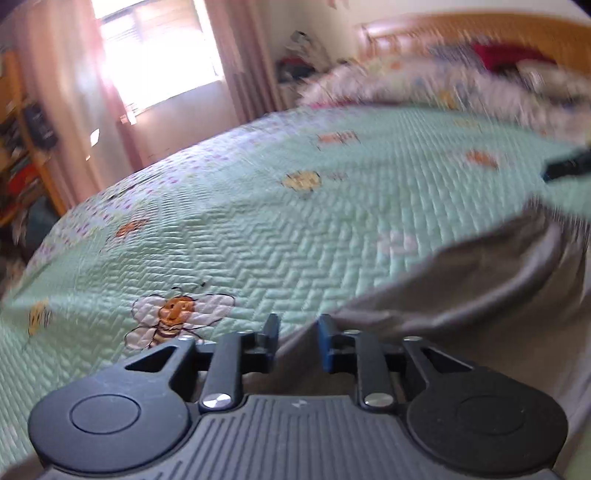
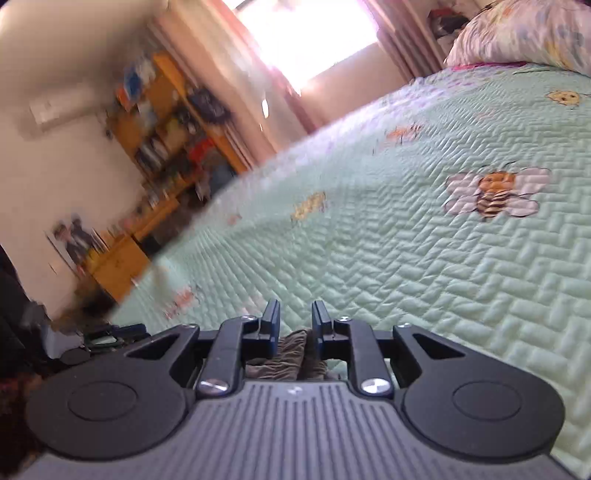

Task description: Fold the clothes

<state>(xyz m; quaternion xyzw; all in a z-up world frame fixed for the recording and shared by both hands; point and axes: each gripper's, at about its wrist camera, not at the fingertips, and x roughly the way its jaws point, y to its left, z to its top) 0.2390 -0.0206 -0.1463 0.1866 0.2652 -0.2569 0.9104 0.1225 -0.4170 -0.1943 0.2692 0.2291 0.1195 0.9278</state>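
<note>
We work over a bed covered by a green quilted bedspread with bee motifs. The garment to fold, a grey-brown cloth, lies on the near right part of the bed in the left wrist view, its edge curving up toward the right.

The left hand-held gripper sits at the garment's near edge. Its fingers stand apart, with the cloth edge running under and between them; we see no pad pressing on it, so we judge this side as spread and not gripping. This placement suits taking or re-taking an edge.

The right hand-held gripper has its fingers drawn close, with a bunched fold of the same grey-brown fabric between them near their base. We judge it to be pinching the garment, though the contact itself sits low and is partly hidden by the gripper body. Holding one corner keeps the cloth anchored while the other side finds its hold.

A pillow lies at the far end of the bed, well apart from the work area. Both views are blurred in places.
</note>
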